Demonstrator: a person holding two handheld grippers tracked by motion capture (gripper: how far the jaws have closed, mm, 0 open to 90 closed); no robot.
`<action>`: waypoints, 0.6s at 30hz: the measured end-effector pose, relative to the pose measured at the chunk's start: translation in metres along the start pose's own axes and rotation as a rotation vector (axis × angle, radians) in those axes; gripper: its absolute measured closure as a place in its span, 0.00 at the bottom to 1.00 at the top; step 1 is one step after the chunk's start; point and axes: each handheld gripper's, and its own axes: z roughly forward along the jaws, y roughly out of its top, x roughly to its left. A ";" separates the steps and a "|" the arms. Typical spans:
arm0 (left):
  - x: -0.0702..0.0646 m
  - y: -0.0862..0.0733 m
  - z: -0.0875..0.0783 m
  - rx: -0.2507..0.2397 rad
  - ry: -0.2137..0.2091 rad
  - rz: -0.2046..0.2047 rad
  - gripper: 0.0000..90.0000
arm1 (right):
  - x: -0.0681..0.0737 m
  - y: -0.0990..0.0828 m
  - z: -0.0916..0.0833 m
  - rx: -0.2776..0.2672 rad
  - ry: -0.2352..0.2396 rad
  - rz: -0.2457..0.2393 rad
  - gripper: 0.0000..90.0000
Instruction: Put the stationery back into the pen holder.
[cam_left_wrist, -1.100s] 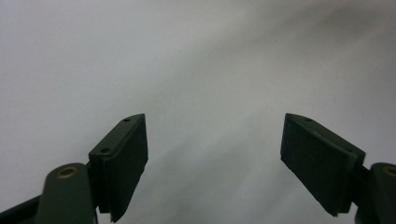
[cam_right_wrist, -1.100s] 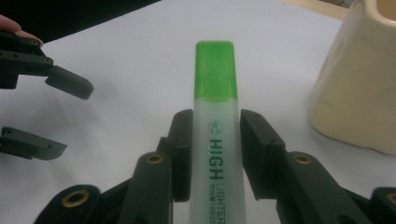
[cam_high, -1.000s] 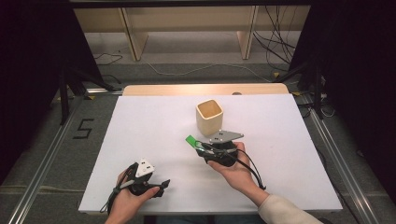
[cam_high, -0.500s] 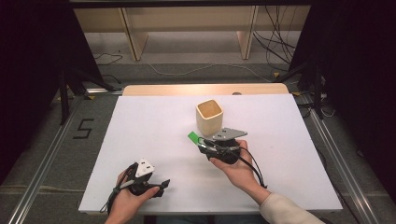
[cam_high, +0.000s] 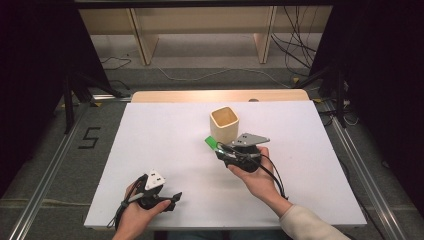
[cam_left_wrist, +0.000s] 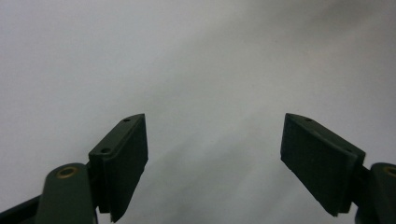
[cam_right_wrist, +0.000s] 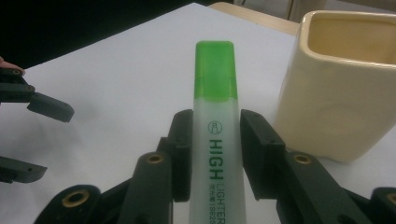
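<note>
Since a second ago the right gripper (cam_high: 220, 148) has shifted slightly toward the cup, carrying the green highlighter (cam_right_wrist: 215, 140); its jaws clench the highlighter's pale barrel, green cap pointing ahead, just beside the cream ceramic cup (cam_right_wrist: 341, 88) on the white tabletop (cam_high: 150, 135); the left gripper (cam_left_wrist: 215, 163) hangs over bare tabletop near the front edge, jaws spread wide, grasping nothing.

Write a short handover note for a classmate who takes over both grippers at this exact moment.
Right gripper: shut on the green highlighter, cap pointing away, held just beside the cream cup.
Left gripper: open, nothing between its fingers, low over the white table near the front edge.
Done: highlighter picked up.
Left: probably lift it over the cup and drop it in.
</note>
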 end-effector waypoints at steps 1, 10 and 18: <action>0.000 0.000 0.000 0.000 0.000 0.000 0.26 | -0.001 0.000 0.000 -0.001 -0.002 -0.004 0.74; 0.000 0.000 0.000 0.000 0.000 0.000 0.26 | -0.001 0.001 -0.002 -0.006 0.000 -0.006 0.74; 0.000 0.000 0.000 0.001 0.000 0.000 0.26 | -0.002 0.005 -0.006 -0.023 -0.006 -0.004 0.74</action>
